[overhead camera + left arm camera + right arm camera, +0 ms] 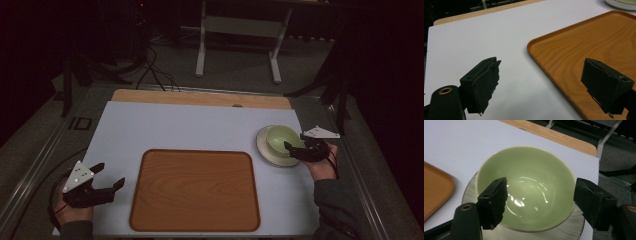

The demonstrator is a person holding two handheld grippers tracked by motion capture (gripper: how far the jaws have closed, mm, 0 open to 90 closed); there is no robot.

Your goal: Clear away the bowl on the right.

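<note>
A pale green bowl (280,138) stands upright on a white plate (265,150) at the right of the white mat. My right gripper (290,148) is at the bowl's near right side. In the right gripper view the bowl (531,182) is empty, and my right gripper (540,181) stands open, one jaw over the bowl's left inner side, the other outside its right rim above the plate (571,227). An empty wooden tray (195,190) lies at the front centre. My left gripper (111,175) rests open at the tray's left; in its own view my left gripper (542,62) straddles the tray (586,45) edge with nothing between its jaws.
The white mat (175,130) covers a wooden tabletop (200,97) whose far strip shows. A white metal stand (240,30) and cables (150,70) are on the dark floor beyond. Metal rails run along both table sides.
</note>
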